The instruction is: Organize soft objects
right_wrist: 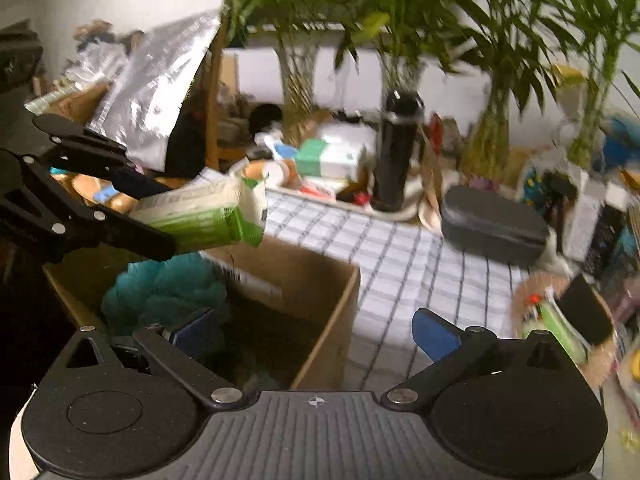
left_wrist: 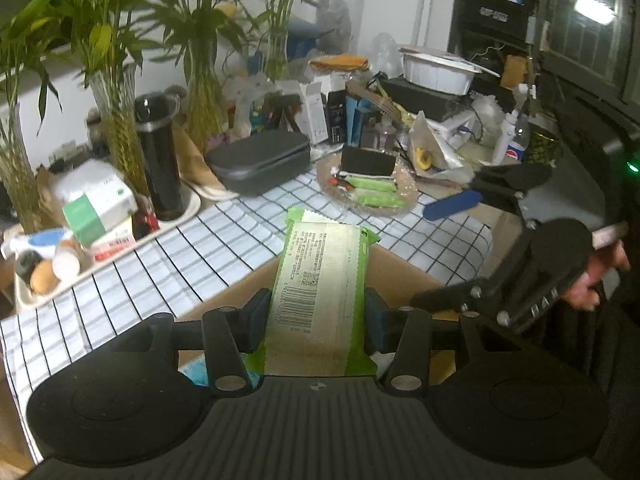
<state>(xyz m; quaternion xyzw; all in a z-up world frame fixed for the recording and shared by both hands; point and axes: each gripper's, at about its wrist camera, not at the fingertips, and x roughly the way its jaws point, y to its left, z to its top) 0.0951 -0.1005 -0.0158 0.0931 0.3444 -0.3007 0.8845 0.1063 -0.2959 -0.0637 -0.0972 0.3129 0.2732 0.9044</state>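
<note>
Both fingers of the left gripper (left_wrist: 318, 316) were pressed against the two sides of a green and white packet (left_wrist: 320, 280), pinching it near its lower end. The packet pointed forward, with its barcode side up, and it hung above the open cardboard box (right_wrist: 332, 312). From the right wrist view the same packet (right_wrist: 204, 216) was seen in the air over the far left corner of the box, not touching the rim. Inside the box lay a teal fluffy object (right_wrist: 160, 292), against the left wall.

The right gripper (right_wrist: 316, 332) had its blue pads (right_wrist: 434, 334) spread wide apart, with nothing between them. It hovered over the near part of the box and the checked tablecloth (right_wrist: 400, 264) beside it.

Farther on the cloth stood a woven plate (left_wrist: 404, 200) with more green packets (left_wrist: 376, 196) and a black sponge-like block (left_wrist: 368, 162) on them. A dark grey zip case (left_wrist: 260, 164) lay to the left of this plate, and a black bottle (left_wrist: 158, 156) stood on a white tray (left_wrist: 188, 210) together with small boxes. Tall green plants (left_wrist: 108, 32) in glass vases stood behind, along the wall.
</note>
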